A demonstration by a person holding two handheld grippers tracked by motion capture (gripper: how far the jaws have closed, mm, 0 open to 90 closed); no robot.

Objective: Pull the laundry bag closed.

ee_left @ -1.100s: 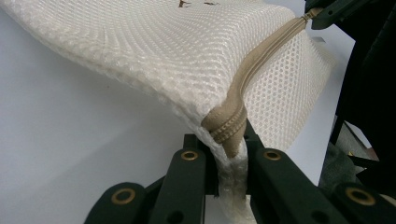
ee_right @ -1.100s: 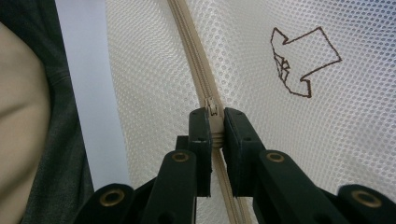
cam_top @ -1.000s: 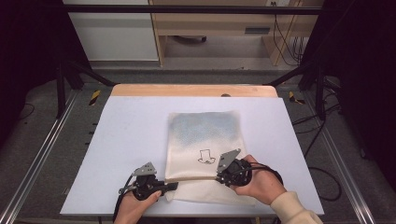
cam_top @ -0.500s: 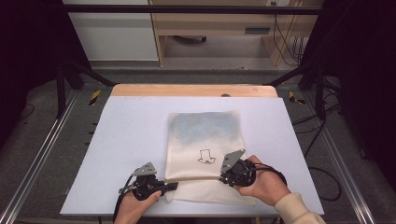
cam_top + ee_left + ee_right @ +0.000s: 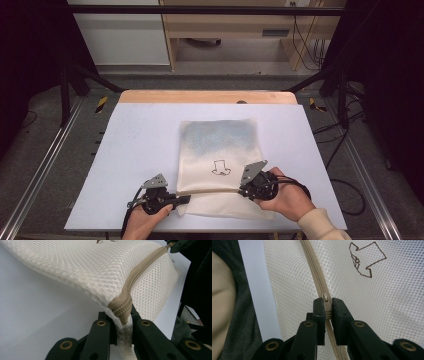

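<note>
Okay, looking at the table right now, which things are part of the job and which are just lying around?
In the job:
- mesh bag
- its zipper, slider pinched by the right gripper
- bag's corner, zipper end, clamped by the left gripper

Lying about:
- cables on the floor beyond the table
- yellow-black tool left of the table

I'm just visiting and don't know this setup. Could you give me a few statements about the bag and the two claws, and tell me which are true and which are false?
1. The left claw pinches the end of the zipper at a corner of the mesh bag. True.
2. The right claw hangs open above the table. False: it is closed on the zipper pull.
3. The bag bears a small dark outline drawing. True.
4. The bag is solid black leather. False: it is cream mesh.
5. The zipper runs between the two claws. True.
</note>
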